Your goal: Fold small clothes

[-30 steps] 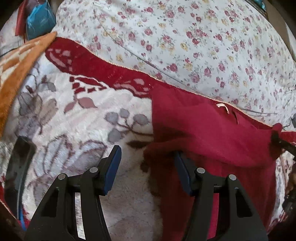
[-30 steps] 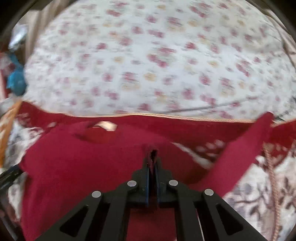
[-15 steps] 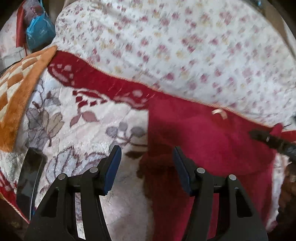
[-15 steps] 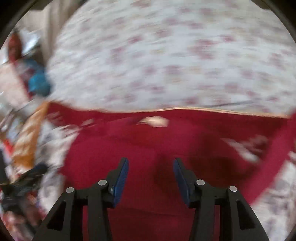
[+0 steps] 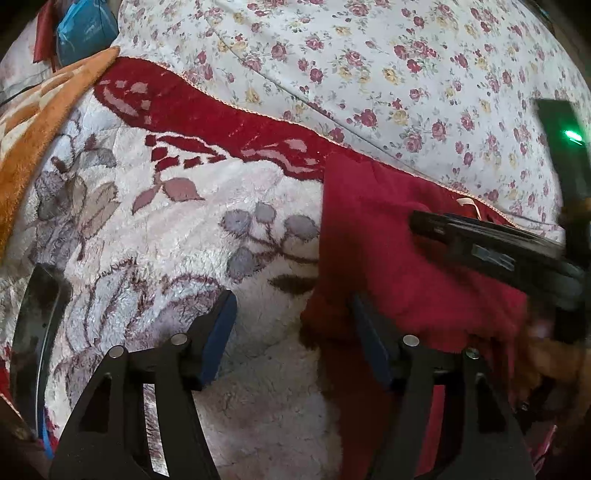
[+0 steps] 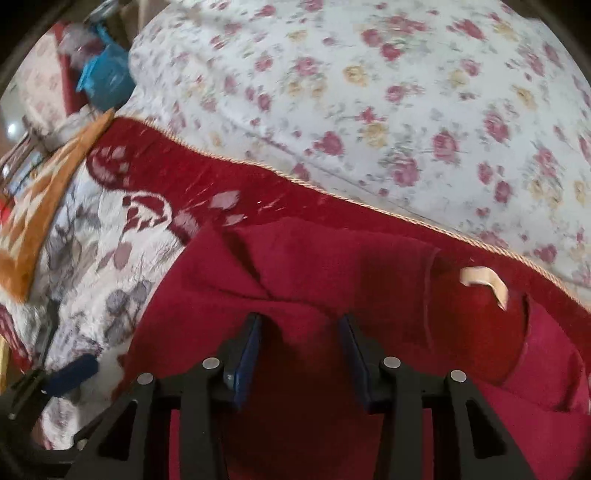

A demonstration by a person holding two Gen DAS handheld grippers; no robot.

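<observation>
Right wrist: hand-held gripper (image 6: 301,339) agape over garment (image 6: 332,266)

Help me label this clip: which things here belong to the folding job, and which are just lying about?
Job: red garment; left gripper; right gripper.

Lying about: plush patterned blanket; floral sheet; orange blanket; blue bag.

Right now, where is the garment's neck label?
In the right wrist view the neck label sits upper right on the red garment, just below the blanket's corded edge.
</observation>
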